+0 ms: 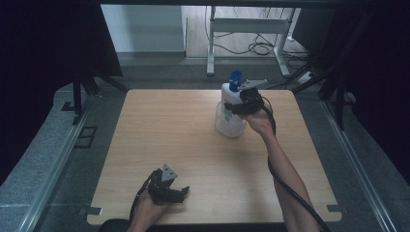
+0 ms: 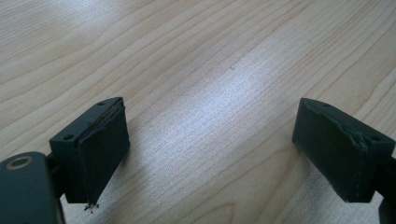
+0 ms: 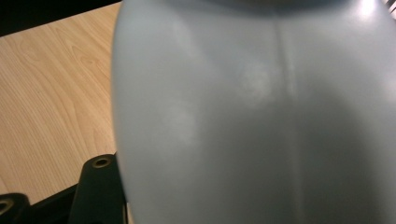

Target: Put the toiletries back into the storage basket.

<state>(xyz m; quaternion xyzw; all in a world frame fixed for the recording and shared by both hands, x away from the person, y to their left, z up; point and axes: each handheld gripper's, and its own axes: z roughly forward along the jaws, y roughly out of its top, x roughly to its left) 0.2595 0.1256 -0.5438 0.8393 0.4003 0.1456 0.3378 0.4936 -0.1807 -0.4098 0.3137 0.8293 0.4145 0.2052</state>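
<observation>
A white plastic bottle (image 1: 230,94) with a blue cap (image 1: 235,77) stands upright at the far right of the wooden table (image 1: 193,140). Its lower end sits in or just over a clear round container (image 1: 229,124); I cannot tell which. My right gripper (image 1: 237,106) is shut on the bottle's side. In the right gripper view the bottle's pale wall (image 3: 252,116) is pressed close, with one black finger (image 3: 99,186) beside it. My left gripper (image 1: 184,192) lies low at the near left, open. Bare wood shows between its jaws (image 2: 210,140).
The table's near edge (image 1: 212,223) runs just behind the left hand. A black cable (image 1: 285,188) trails along the right forearm. A grey floor surrounds the table, and a metal stand (image 1: 246,29) with loose cables is beyond the far edge.
</observation>
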